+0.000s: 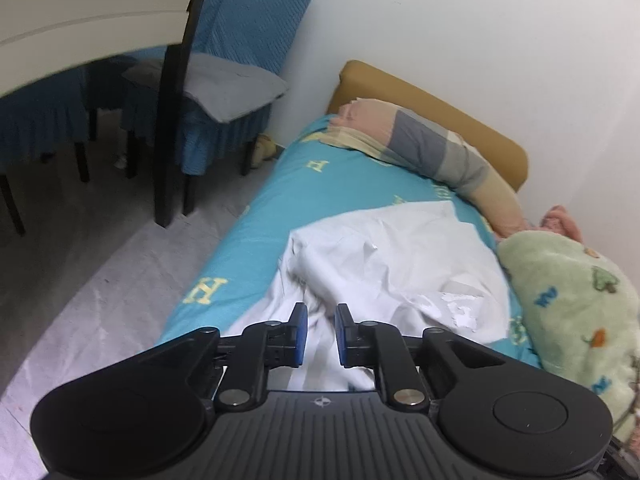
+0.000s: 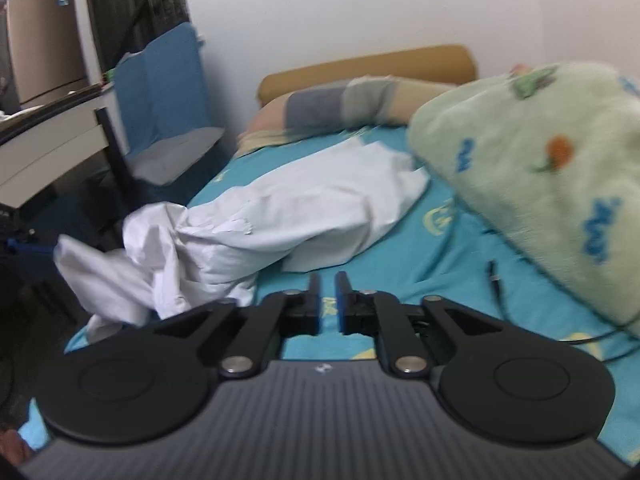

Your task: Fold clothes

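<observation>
A white garment (image 1: 400, 256) lies crumpled across a teal bed sheet (image 1: 260, 220) with yellow letters. My left gripper (image 1: 320, 312) is at the garment's near end. A bunch of the cloth fills the narrow gap between its blue pads, and the folds converge there, so it is shut on the cloth. In the right wrist view the white garment (image 2: 320, 208) stretches from mid-bed to the left, with its left end lifted off the bed's edge. My right gripper (image 2: 328, 280) hovers over the bare teal sheet (image 2: 460, 280) just right of the garment. Its jaws are slightly apart with nothing between them.
A pale green blanket (image 2: 540, 168) is piled on the right of the bed. A patchwork pillow (image 1: 432, 148) leans on the tan headboard (image 1: 440, 96). A black cable (image 2: 496, 280) lies on the sheet. A blue-covered chair (image 1: 224, 92) and a white table (image 1: 92, 16) stand left of the bed.
</observation>
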### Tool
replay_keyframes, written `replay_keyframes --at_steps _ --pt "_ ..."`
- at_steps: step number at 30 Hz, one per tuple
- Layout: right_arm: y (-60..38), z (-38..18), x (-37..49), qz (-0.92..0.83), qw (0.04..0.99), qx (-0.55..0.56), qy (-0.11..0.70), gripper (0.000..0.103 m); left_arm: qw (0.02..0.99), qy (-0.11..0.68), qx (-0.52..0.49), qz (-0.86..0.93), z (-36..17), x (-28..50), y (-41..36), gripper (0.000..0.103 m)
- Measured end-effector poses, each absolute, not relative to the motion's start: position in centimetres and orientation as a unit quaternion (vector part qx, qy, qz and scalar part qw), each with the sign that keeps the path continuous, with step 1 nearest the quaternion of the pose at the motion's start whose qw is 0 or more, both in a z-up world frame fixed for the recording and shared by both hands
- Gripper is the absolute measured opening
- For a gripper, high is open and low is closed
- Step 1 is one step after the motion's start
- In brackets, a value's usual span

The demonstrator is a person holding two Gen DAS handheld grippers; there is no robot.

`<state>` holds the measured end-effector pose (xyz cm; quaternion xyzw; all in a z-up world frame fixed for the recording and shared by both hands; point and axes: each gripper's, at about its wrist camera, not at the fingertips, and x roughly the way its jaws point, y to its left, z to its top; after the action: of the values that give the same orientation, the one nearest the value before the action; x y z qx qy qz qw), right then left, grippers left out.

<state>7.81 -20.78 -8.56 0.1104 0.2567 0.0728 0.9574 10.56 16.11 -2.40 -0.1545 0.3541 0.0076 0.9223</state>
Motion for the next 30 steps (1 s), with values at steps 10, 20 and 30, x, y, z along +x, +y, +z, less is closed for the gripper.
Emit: replay_keyframes --at_steps 10,20,30 --pt "-20.1 -8.7 8.6 0.134 0.959 0.137 0.208 0.079 0.941 0.325 -0.090 0.028 -1.1 9.0 10.0 0.071" --pt "-19.2 -9.2 8.3 0.148 0.955 0.117 0.229 0.079 0.936 0.314 -0.145 0.070 -1.1 6.9 11.7 0.080" --pt "-10.6 -6.7 15.7 0.229 0.937 0.103 0.243 0.079 0.907 0.270 -0.308 0.101 -2.3 5.7 19.8 0.079"
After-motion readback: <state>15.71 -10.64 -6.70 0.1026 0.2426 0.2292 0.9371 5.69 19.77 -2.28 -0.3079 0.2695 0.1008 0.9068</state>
